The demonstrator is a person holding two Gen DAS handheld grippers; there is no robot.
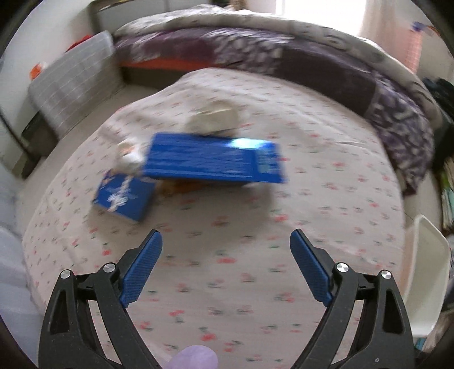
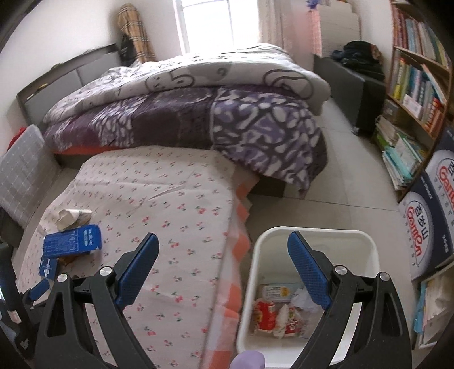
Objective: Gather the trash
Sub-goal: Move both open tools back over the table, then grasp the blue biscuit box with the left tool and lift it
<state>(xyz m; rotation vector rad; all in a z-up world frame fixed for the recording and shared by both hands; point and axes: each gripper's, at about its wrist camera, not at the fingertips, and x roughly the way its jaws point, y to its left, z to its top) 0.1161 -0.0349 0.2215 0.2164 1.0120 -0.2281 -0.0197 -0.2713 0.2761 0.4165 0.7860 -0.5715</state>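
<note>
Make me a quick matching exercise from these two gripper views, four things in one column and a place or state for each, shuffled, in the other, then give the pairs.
Things
1. big blue box
2. white bin
3. crumpled paper
4. left gripper

Places or states
A. on the floor beside the cherry-print sheet, trash inside
B. open, holding nothing
C. on the sheet, just beyond the blue box
D. on the sheet, partly over something orange

Pairs: 1-D, 2-A, 3-C, 4-B

A home bedroom: a bed (image 2: 181,113) piled with quilts (image 2: 241,125), a bookshelf (image 2: 417,93) alongside, and a window (image 2: 210,22) behind.
</note>
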